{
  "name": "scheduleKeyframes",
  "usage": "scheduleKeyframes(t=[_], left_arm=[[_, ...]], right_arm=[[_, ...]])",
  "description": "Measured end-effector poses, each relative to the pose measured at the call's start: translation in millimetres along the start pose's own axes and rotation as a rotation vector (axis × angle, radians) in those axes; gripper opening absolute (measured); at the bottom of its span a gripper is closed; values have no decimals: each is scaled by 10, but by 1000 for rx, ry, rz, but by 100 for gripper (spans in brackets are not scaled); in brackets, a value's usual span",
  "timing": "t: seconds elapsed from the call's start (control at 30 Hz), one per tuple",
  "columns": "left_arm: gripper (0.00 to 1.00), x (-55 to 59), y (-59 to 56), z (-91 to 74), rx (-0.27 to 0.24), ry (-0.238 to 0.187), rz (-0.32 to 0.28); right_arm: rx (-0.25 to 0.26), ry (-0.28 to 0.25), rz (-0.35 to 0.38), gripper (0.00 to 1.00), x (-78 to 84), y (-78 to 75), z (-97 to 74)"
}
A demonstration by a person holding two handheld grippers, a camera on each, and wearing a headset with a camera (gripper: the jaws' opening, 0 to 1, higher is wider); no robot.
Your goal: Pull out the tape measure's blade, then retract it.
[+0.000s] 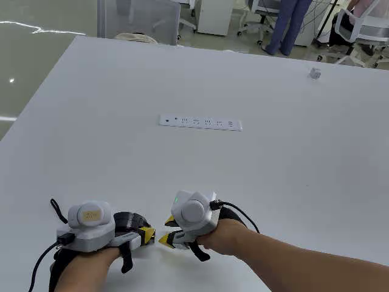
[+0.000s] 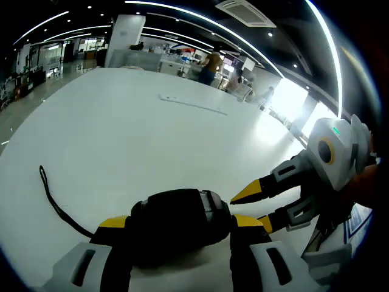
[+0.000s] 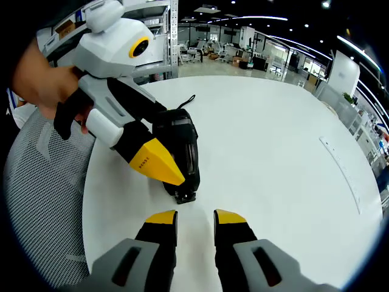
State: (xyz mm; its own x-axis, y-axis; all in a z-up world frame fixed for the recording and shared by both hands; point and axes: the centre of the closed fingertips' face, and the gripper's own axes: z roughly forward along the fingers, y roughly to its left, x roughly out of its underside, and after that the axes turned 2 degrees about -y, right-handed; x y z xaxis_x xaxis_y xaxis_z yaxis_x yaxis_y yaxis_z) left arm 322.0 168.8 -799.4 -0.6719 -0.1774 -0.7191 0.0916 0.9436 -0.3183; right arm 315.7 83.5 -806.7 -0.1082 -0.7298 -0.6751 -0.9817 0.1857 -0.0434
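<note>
We are clamping the tape measure (image 2: 176, 210) between the jaws of the left gripper (image 2: 182, 225) on the table (image 3: 273, 152) and aiming the parted, empty jaws of the right gripper (image 3: 196, 219) squarely at the blade tab (image 3: 185, 196) just ahead of their tips.

The left gripper (image 1: 146, 234) is showing a white-and-grey plastic shell with black jaws that are ending in bright yellow wedge tips. In the right gripper view one of those wedges is carrying tiny dark lettering along its side. A black trigger-shaped lever (image 1: 126, 258) is showing beneath the shell, and a thin black cable (image 1: 41, 260) is trailing from the rear. The right gripper (image 1: 166, 230) is wearing the same livery: a pale angular housing, grey finger bases, black arms and yellow points, with a glossy black looping cable (image 1: 238, 210) coming out of the back. The left hand (image 1: 85, 264) and right hand (image 1: 223, 236) are appearing bare, forearms too.
</note>
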Motion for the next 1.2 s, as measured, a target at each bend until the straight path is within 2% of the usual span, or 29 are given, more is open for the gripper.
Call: scheduleKeyframes(t=[0.07,0.13,0.3,0.37,0.43,0.57,0.63,0.77,0.9,1.03,1.13,1.2], left_arm=[[69,-76,20,-27,10,-25,6],[70,-141,11,-73,46,-45,0],[75,-200,153,-288,91,-48,46],[76,-242,171,-407,138,-71,71],[78,-239,261,-509,142,-65,100],[83,-243,318,-707,189,-89,178],[88,-218,341,-779,203,-87,195],[91,-134,460,-965,213,-70,283],[98,-102,569,-1131,244,-86,259],[100,-143,673,-1256,247,-113,226],[100,-178,705,-1334,250,-128,229],[100,-160,744,-1359,243,-112,261]], right_arm=[[27,-18,25,28,11,-21,-101],[51,-35,49,32,26,-45,-185],[108,-61,101,38,148,-68,-433],[130,-70,123,40,216,-61,-529],[149,-78,152,41,280,-38,-617],[178,-100,192,46,406,36,-779],[197,-108,210,49,456,47,-855],[268,-151,298,57,577,7,-1119],[320,-185,352,62,728,-15,-1422],[347,-194,380,70,909,19,-1677],[377,-221,425,76,1025,39,-1877],[389,-238,446,80,1107,73,-1987]])
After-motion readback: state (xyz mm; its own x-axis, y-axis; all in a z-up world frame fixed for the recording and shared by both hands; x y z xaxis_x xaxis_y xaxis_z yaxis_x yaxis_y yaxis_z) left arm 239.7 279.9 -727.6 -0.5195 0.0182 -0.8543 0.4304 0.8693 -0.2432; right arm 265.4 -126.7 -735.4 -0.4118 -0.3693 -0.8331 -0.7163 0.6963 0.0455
